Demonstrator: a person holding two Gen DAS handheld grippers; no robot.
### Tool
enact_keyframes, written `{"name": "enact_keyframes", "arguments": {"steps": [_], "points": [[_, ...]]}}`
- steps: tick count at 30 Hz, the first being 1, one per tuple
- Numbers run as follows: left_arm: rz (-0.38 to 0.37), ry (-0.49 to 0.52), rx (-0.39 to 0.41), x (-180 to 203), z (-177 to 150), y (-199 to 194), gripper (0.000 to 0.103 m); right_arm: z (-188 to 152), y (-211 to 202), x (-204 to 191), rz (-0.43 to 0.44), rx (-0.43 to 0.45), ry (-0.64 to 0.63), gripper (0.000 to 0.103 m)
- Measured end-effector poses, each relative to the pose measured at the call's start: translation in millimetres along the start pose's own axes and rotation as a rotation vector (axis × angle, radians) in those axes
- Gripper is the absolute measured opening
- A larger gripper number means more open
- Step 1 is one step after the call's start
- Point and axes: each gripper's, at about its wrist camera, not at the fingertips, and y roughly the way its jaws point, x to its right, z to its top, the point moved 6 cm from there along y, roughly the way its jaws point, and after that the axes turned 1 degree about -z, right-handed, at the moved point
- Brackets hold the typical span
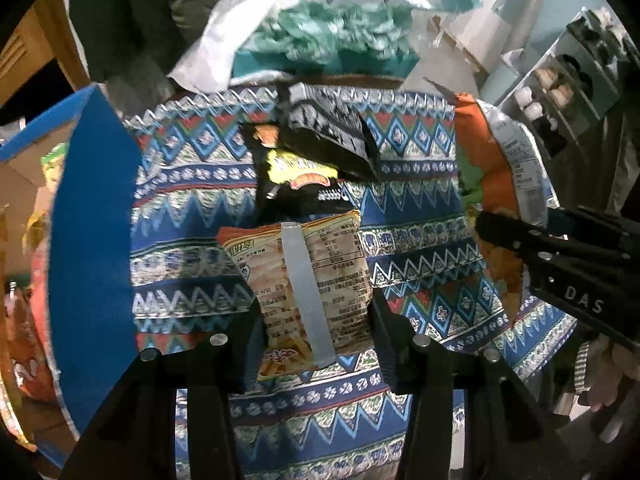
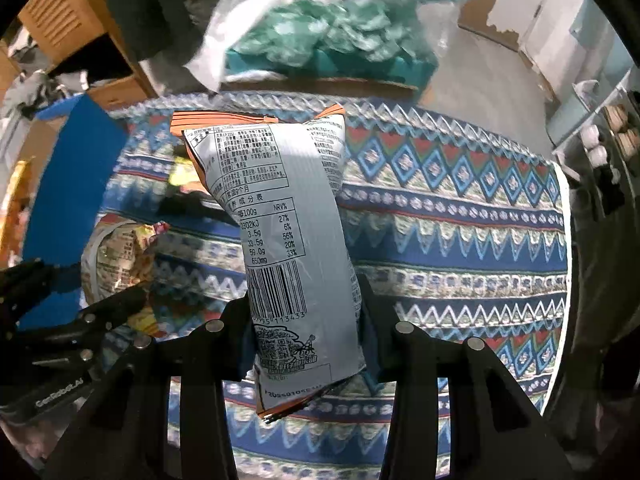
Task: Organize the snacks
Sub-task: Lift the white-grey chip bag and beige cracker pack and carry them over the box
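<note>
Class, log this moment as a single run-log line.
left gripper: shut on yellow fries bag | right gripper: shut on silver-backed orange bag | black bags on patterned cloth

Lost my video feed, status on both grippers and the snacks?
Left gripper shut on yellow fries bag. Right gripper shut on silver-backed orange chip bag. Black snack bags on patterned tablecloth; blue box left.

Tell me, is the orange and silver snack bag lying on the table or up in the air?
Up in the air. The right tool pinches the orange and silver snack bag, lifting it above the patterned tablecloth.
</note>
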Motion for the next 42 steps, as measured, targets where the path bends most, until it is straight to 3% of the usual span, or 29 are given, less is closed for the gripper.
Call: {"name": "enact_keyframes", "arguments": {"steps": [7,20,30,42], "points": [[-0.026,-0.018,0.066,-14,1,-39,0.047,3,-15,-35,0.053,0.036,-0.049,0.041],[0.025,-0.047,0.14,-74,0,-95,0.047,24,-34,-117,0.204,0.075,-0.123,0.041],[0.048,-0.184,0.154,-151,-8,-113,0.047,39,-38,-184,0.261,0.08,-0.204,0.041],[0.093,-0.259,0.16,-213,-24,-117,0.047,47,-30,-255,0.319,0.042,-0.265,0.041]]}}
